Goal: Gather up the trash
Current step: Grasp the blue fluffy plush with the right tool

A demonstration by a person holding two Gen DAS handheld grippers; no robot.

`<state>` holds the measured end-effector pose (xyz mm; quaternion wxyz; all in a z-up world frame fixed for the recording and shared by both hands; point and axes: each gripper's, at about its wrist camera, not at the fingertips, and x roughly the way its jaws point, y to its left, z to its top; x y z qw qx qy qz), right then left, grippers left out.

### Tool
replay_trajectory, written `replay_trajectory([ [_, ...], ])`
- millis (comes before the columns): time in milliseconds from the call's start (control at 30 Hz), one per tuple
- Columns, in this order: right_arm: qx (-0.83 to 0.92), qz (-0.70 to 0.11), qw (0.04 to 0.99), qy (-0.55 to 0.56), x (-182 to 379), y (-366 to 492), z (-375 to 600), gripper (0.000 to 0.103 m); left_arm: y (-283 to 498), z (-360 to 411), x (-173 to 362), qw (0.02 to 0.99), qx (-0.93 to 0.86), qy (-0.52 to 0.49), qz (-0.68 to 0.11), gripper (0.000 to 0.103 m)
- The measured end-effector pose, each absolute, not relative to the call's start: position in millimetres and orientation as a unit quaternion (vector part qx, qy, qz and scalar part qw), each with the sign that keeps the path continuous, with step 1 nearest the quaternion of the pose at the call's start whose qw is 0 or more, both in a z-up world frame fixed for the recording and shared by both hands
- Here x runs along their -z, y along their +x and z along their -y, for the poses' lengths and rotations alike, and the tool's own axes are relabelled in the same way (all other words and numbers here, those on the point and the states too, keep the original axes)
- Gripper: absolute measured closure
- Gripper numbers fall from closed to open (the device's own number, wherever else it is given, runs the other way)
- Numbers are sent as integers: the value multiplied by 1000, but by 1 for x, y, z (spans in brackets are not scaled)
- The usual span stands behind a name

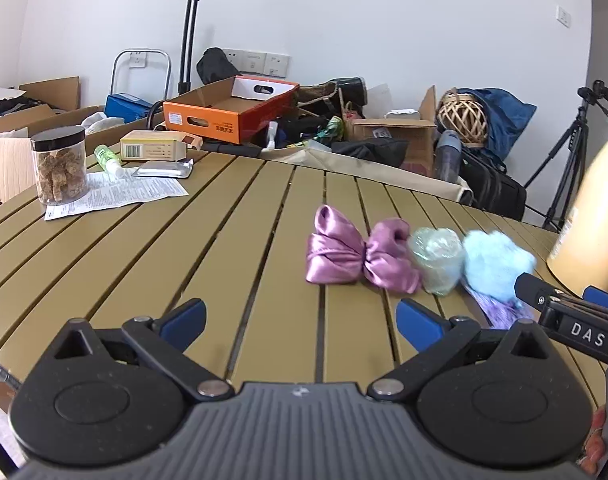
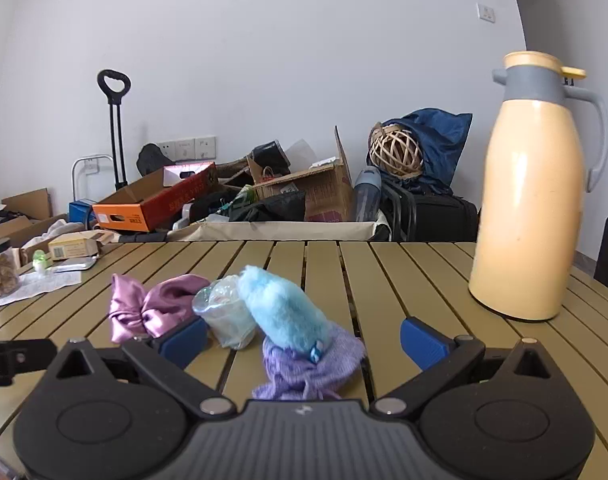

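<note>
While both our grippers, left (image 1: 299, 318) and right (image 2: 304, 338), gape empty over the slatted tabletop (image 1: 151, 248), we count one crumpled plastic cup (image 2: 225, 316). It lies mid-tabletop by our right gripper's left finger, touching one pink bow (image 2: 151, 306) and one blue fluffy toy (image 2: 283, 314).

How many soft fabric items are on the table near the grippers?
3: a pink satin bow at the left, a blue fluffy piece right of the plastic cup, and a purple cloth under the fluffy piece.
</note>
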<state>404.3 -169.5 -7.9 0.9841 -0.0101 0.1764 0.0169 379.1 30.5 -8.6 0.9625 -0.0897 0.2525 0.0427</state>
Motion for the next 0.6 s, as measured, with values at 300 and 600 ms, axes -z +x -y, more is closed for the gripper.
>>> replay_trajectory([
  [300,0,-211,977,-27,14,460,158,2,403,-43,11,961,-51,-97,-255,0],
  [600,-13,-241,970,-27,22,483,153,60,412,-44,17,958,-51,-95,-265,0],
])
